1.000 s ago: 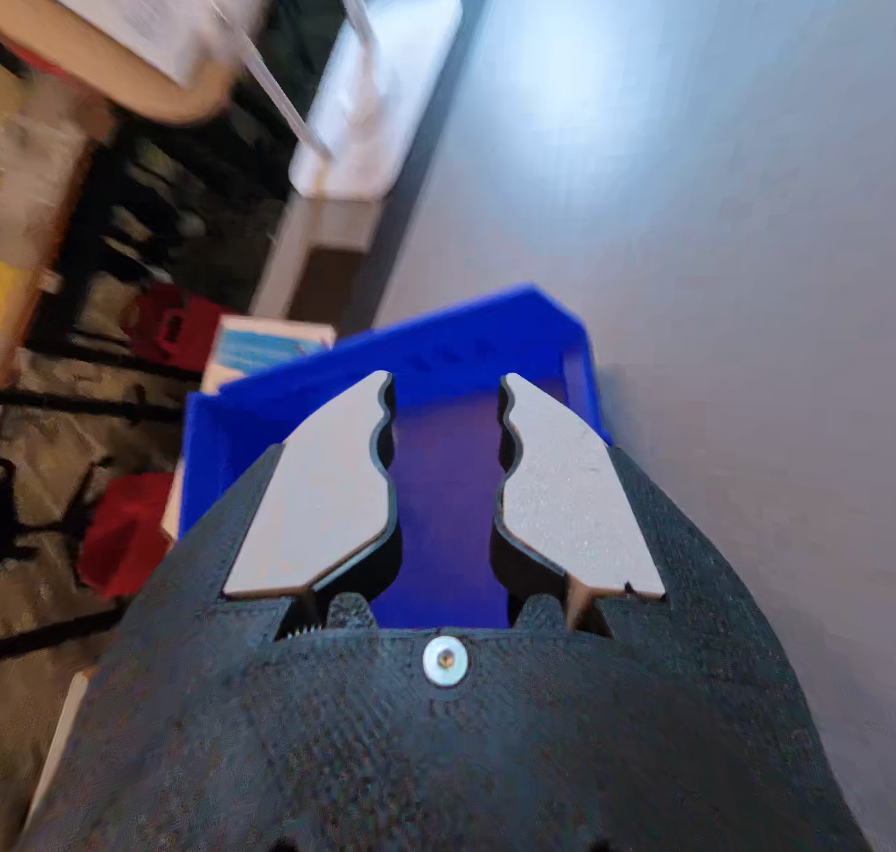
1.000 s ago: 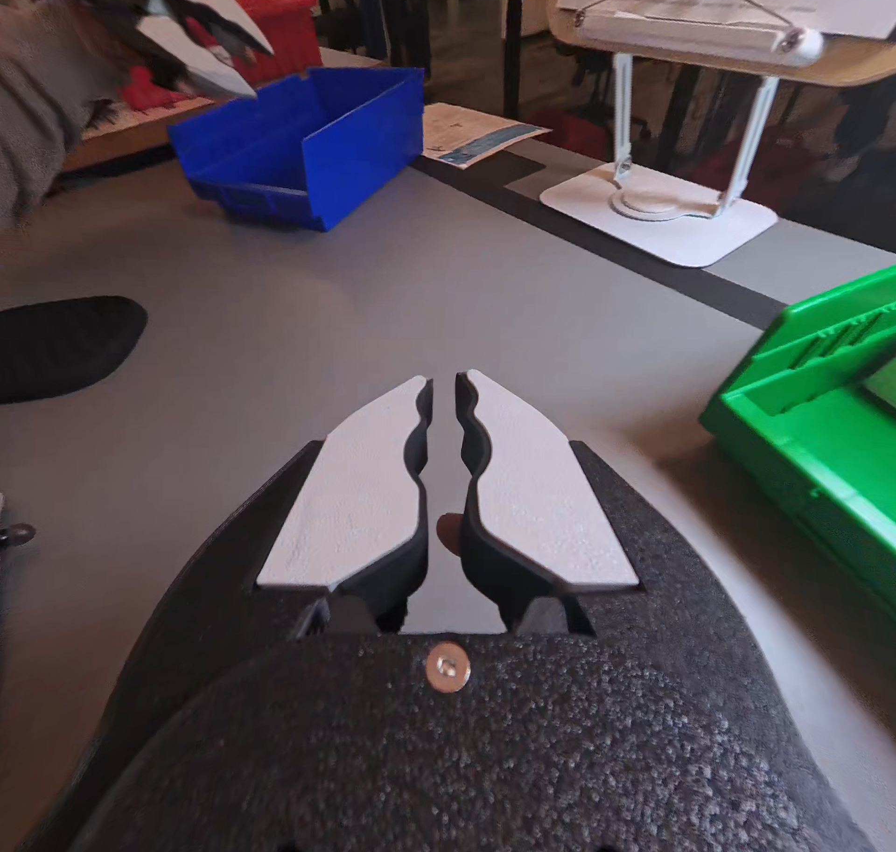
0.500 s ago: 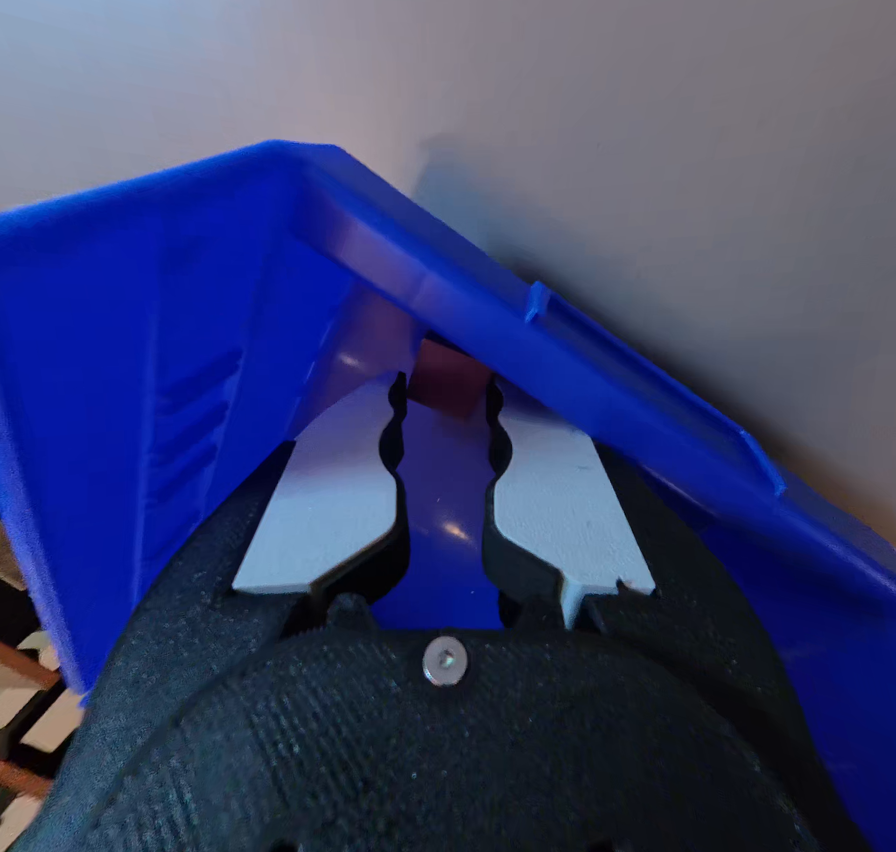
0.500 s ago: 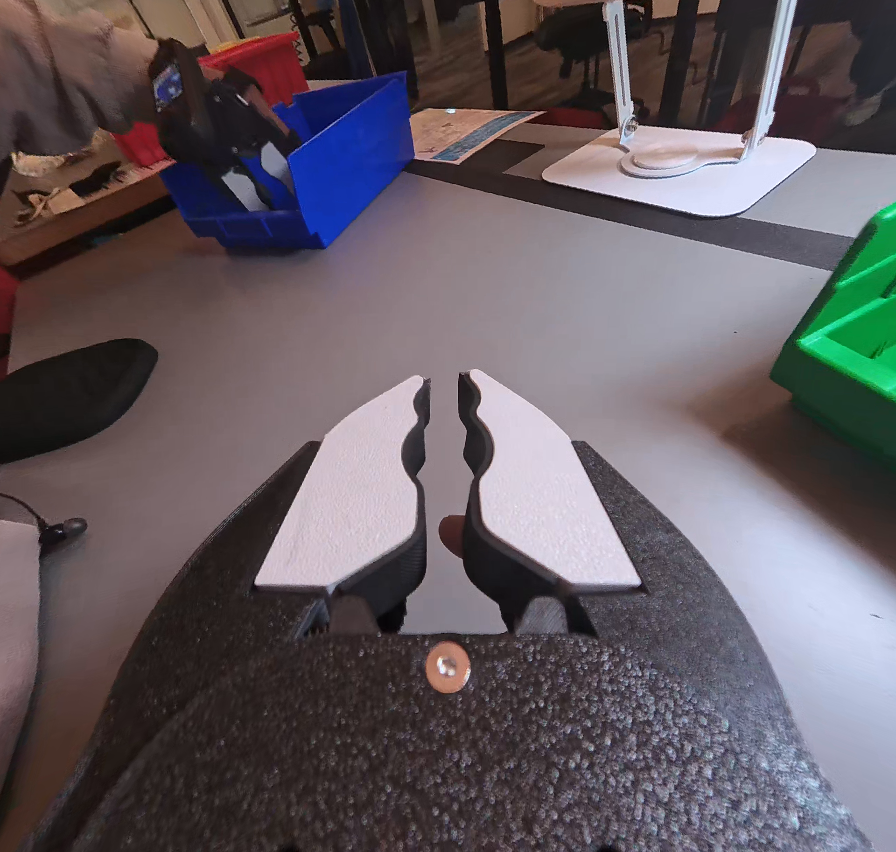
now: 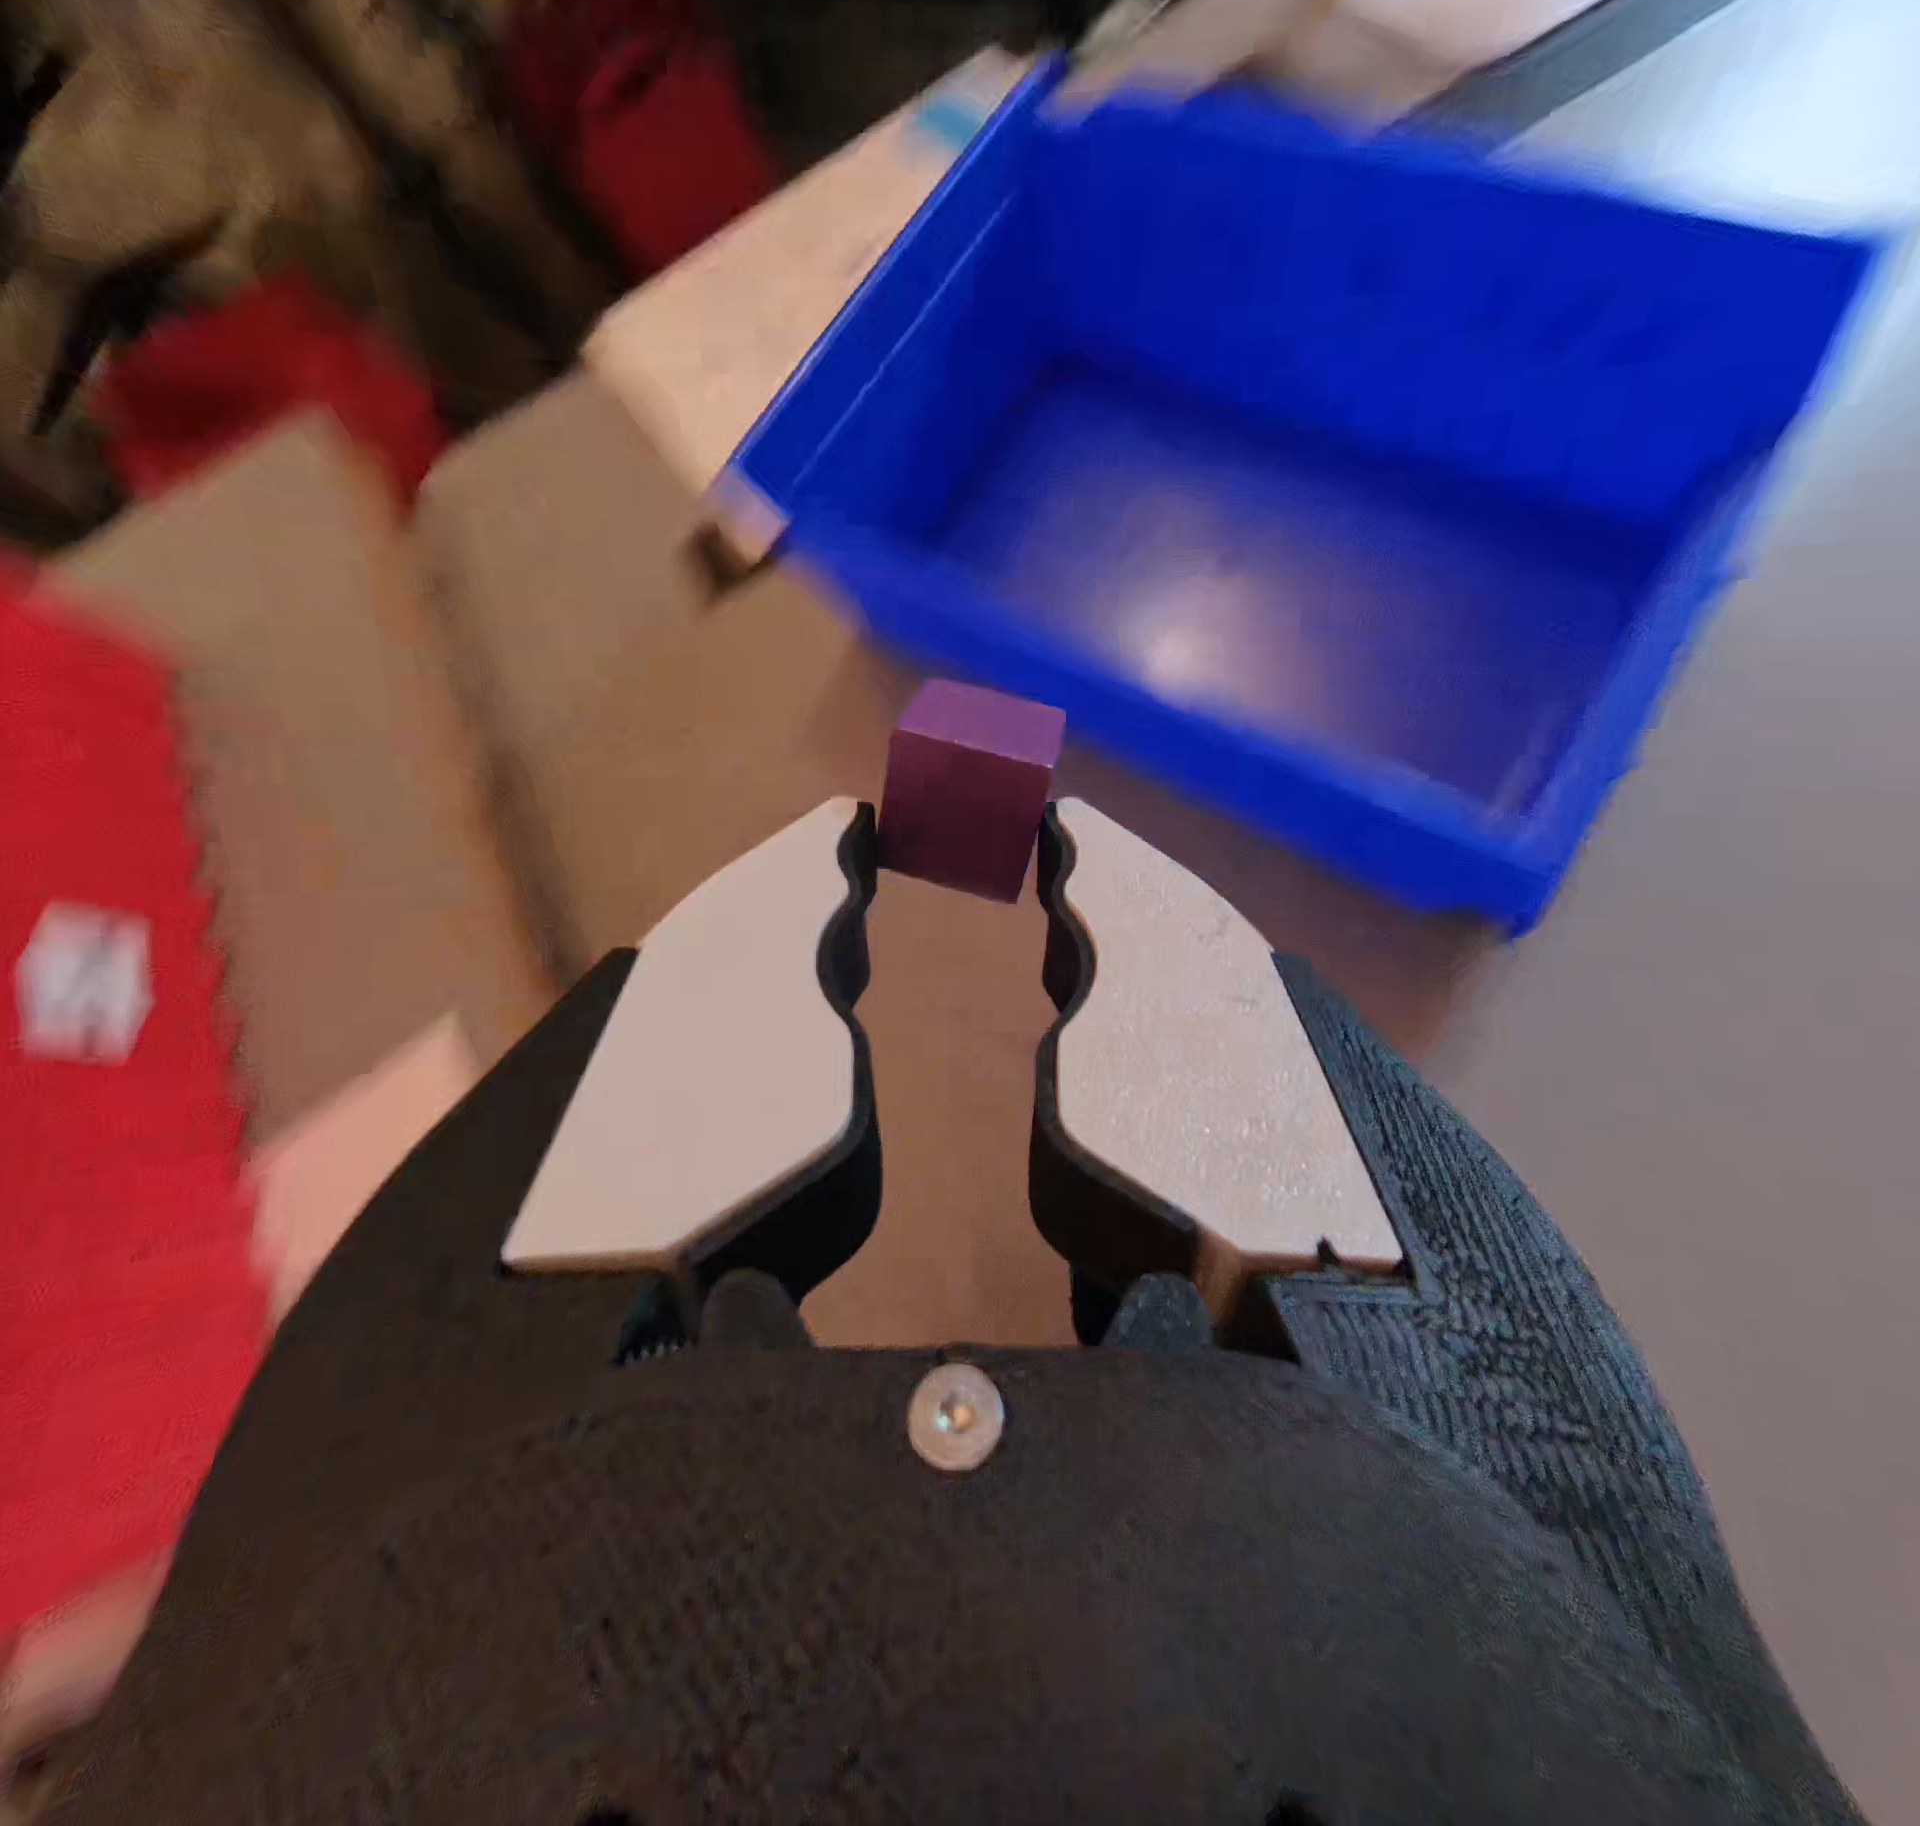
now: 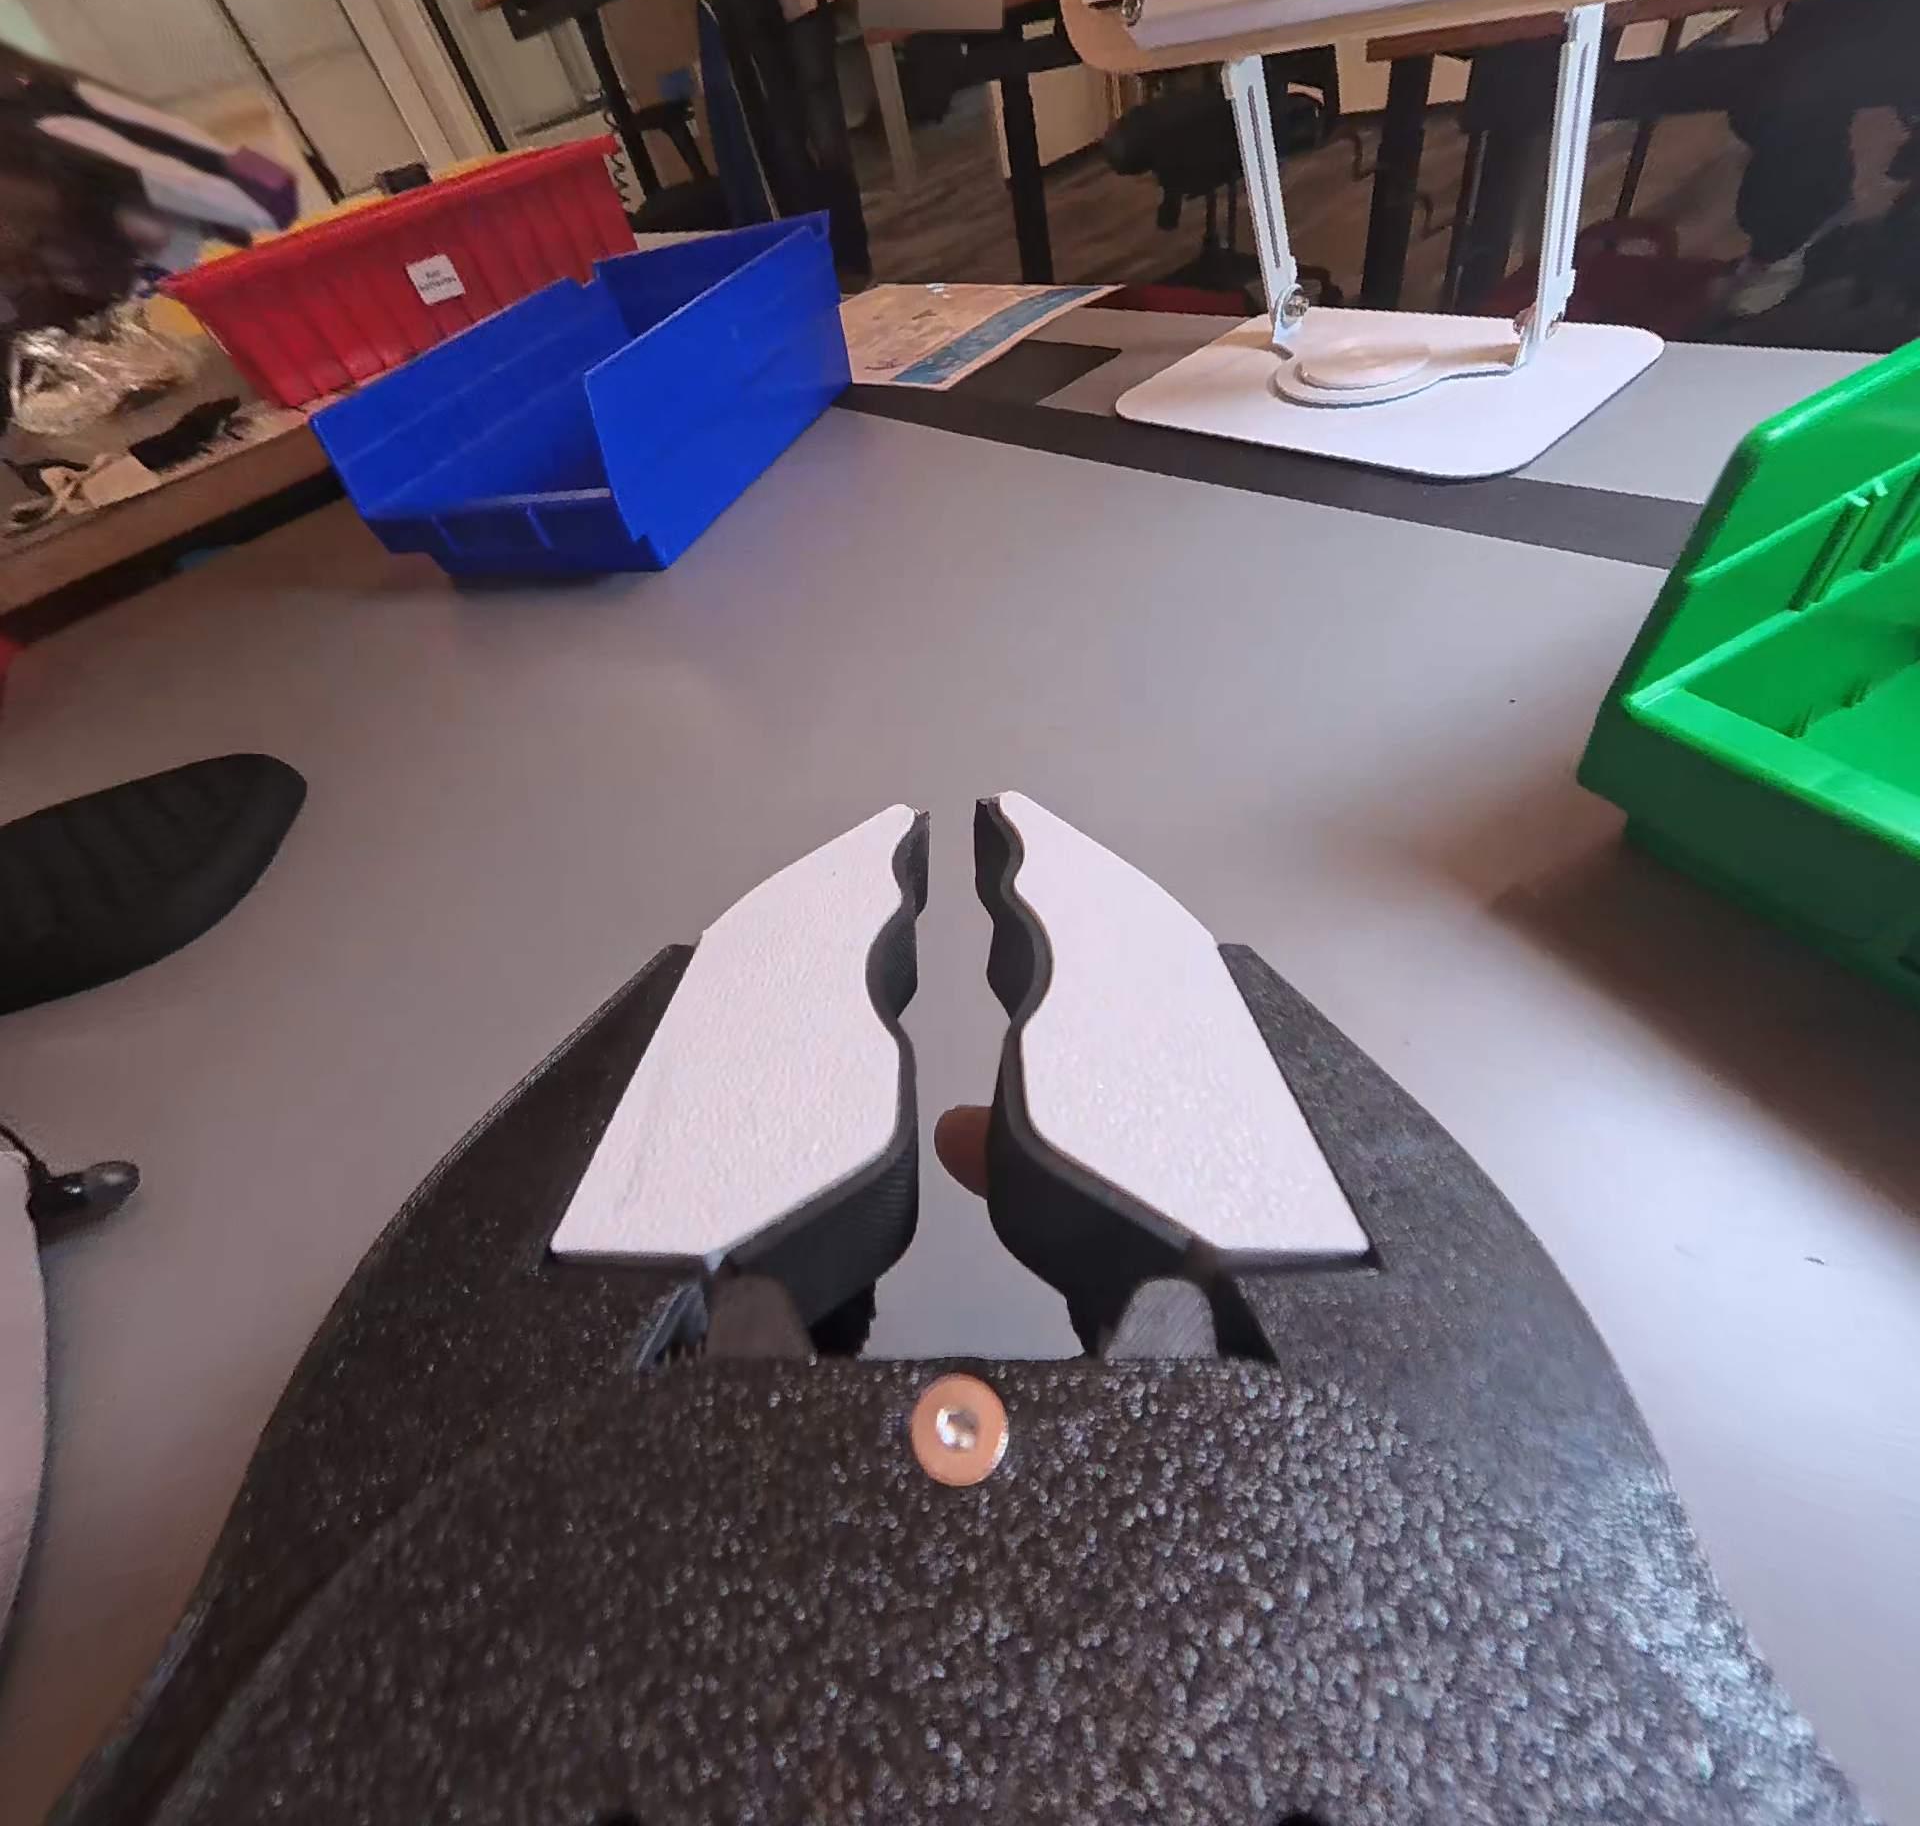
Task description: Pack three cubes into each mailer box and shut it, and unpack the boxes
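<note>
My left gripper (image 5: 956, 820) is shut on a small purple cube (image 5: 971, 789), pinched at the very fingertips and held in the air. It is just in front of the blue bin (image 5: 1299, 529), above that bin's near rim, and the bin's floor looks bare. The left wrist view is blurred by motion. In the right wrist view my right gripper (image 6: 951, 815) hovers low over the grey table (image 6: 1039, 633), its jaws nearly together with nothing between them. The blue bin (image 6: 623, 405) stands far left. The left gripper (image 6: 94, 187) shows as a blur above and left of the blue bin.
A red bin (image 6: 416, 290) sits behind the blue bin. A green bin (image 6: 1766, 737) stands at the right edge. A white document stand (image 6: 1392, 384) is at the back. A black pad (image 6: 125, 862) lies at the left. A printed sheet (image 6: 966, 327) lies beyond the blue bin. Left tips to right tips: about 65 centimeters.
My left gripper went down into the blue bin, closed on the purple cube and lifted it out toward the bin's near side. My right gripper stayed nearly still.
</note>
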`<state>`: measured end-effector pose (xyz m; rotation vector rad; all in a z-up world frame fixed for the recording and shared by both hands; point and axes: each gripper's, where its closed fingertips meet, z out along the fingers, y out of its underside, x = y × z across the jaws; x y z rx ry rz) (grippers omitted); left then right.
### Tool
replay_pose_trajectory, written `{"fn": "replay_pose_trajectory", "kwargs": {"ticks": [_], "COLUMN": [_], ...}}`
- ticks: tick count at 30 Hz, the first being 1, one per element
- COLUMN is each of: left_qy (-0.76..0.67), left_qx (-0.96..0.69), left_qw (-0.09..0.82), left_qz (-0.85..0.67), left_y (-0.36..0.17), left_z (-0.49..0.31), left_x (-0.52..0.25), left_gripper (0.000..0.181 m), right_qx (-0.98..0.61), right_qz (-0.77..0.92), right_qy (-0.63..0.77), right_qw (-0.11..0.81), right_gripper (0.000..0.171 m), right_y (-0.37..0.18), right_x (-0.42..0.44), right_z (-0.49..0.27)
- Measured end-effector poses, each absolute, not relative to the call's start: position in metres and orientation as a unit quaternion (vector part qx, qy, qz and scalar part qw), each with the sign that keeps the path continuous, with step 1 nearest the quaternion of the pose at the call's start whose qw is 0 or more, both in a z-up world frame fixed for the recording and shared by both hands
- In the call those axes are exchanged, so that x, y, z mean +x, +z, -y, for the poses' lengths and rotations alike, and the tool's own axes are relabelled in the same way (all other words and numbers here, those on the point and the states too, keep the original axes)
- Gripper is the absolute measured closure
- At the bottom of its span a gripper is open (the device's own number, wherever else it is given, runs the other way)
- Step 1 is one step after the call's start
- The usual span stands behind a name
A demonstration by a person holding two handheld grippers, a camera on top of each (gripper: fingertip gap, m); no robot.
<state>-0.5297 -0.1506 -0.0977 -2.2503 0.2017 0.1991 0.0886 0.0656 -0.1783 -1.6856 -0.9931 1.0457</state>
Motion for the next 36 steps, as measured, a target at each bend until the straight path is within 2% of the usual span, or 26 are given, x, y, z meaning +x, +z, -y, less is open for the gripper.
{"fn": "replay_pose_trajectory", "kwargs": {"ticks": [4,7,10,16,18,21,24,27,29,32,36], "left_qy": [0.14,0.1,0.079,0.145,0.179,0.23,0.168,0.067,0.044,0.049,0.083], "left_qx": [-0.944,-0.955,-0.956,-0.947,-0.933,-0.915,-0.9,-0.876,-0.865,-0.865,-0.877], "left_qw": [0.278,0.183,0.128,0.034,0.084,0.221,0.379,0.478,0.487,0.439,0.366], "left_qz": [0.111,0.212,0.252,0.285,0.3,0.248,0.133,-0.007,-0.112,-0.238,-0.299], "left_y": [-0.143,-0.173,-0.186,-0.198,-0.186,-0.146,-0.113,-0.1,-0.107,-0.141,-0.189], "left_z": [0.285,0.361,0.403,0.448,0.436,0.38,0.288,0.206,0.168,0.128,0.083], "left_x": [-0.623,-0.651,-0.66,-0.691,-0.702,-0.691,-0.61,-0.489,-0.409,-0.324,-0.289], "left_gripper": [0.151,0.151,0.151,0.146,0.135,0.134,0.137,0.138,0.137,0.133,0.129], "right_qx": [-0.683,-0.684,-0.68,-0.68,-0.677,-0.673,-0.67,-0.666,-0.664,-0.66,-0.659], "right_qz": [0.403,0.404,0.418,0.436,0.439,0.444,0.439,0.436,0.442,0.455,0.463], "right_qy": [0.42,0.425,0.415,0.397,0.397,0.388,0.395,0.404,0.403,0.392,0.373], "right_qw": [0.441,0.434,0.436,0.436,0.437,0.446,0.45,0.45,0.45,0.452,0.46], "right_gripper": [0.164,0.164,0.165,0.165,0.166,0.166,0.166,0.166,0.166,0.166,0.166], "right_y": [-0.177,-0.175,-0.174,-0.176,-0.174,-0.171,-0.169,-0.169,-0.169,-0.17,-0.169], "right_x": [0.089,0.083,0.076,0.07,0.068,0.07,0.07,0.067,0.066,0.066,0.071], "right_z": [-0.068,-0.067,-0.062,-0.055,-0.053,-0.052,-0.052,-0.051,-0.049,-0.046,-0.05]}}
